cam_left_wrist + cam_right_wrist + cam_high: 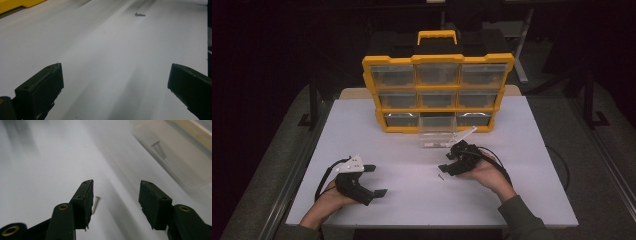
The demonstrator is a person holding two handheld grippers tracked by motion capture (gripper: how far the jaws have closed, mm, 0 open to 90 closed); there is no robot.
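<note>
screw on the table between spread jaws

a small screw [95, 205] lies flat on the white table [377, 135], loose, with nothing gripping it. in the right gripper view it sits just beside the inner face of the left-hand jaw, inside the gap; whether it touches that jaw cannot be told. in the high view the same screw [441, 177] rests just below the tip of the right gripper [451, 164], and in the left gripper view it [140, 14] shows far off on the bare tabletop.

the right gripper [115, 195] stands low over the table with its jaws spread, its pads pressing on nothing. the person's right hand [486, 175] holds it from behind.

just beyond it a clear plastic drawer [437, 136] sits on the table, pulled out in front of the yellow organizer [439, 59]; another screw [158, 148] lies inside it.

the left gripper [377, 180] rests well apart, at the near left of the table, its jaws spread wide around bare surface.
</note>
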